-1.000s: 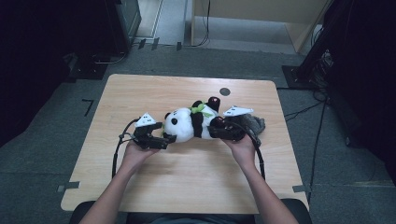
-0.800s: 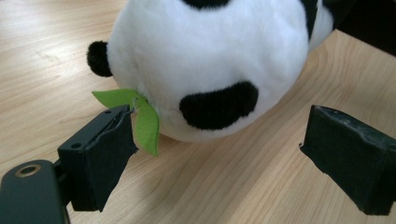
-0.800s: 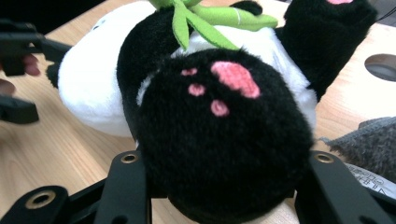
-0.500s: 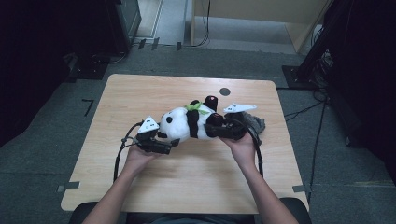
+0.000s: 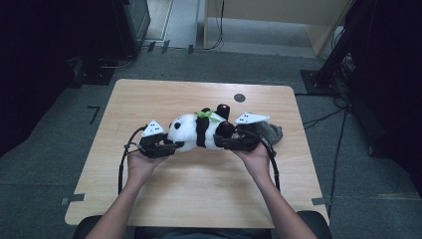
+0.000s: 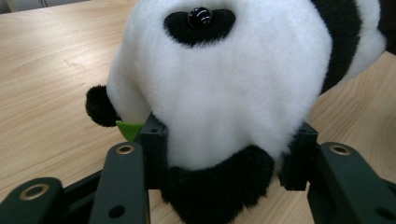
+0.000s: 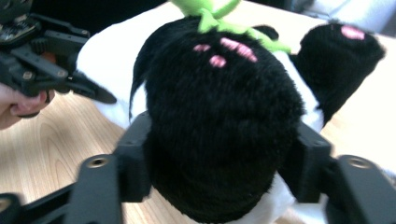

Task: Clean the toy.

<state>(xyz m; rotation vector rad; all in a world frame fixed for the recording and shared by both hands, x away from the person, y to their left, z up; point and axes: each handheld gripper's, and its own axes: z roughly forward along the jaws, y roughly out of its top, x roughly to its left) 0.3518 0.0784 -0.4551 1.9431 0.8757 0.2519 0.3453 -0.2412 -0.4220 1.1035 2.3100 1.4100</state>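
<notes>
Dark floor and cabinets ring the pale wooden tabletop point(image 5: 149, 99), and near its middle lies the plush panda point(image 5: 196, 132), stretched on its side between our two hands.

Since half a second ago the left hand-held gripper point(image 5: 166, 146) has been closing: its jaws stood spread beside the head, and now, in the left gripper view, they press into the white fur of the panda's head point(image 6: 224, 93) on both sides, pinching it. The right hand-held gripper point(image 5: 226, 142) has been opening a little, yet in the right gripper view its pads still dent the black foot point(image 7: 219, 140), so it too is pinching the toy. We judge that both ends are now secured and the panda can be lifted or turned as one piece.

For room to move: a grey cloth point(image 5: 271, 132) lies just behind the right hand, and a small dark disc point(image 5: 239, 97) sits toward the far edge. Bare wood lies open toward us and to the left; the right edge is nearer, so we would favour those sides.
</notes>
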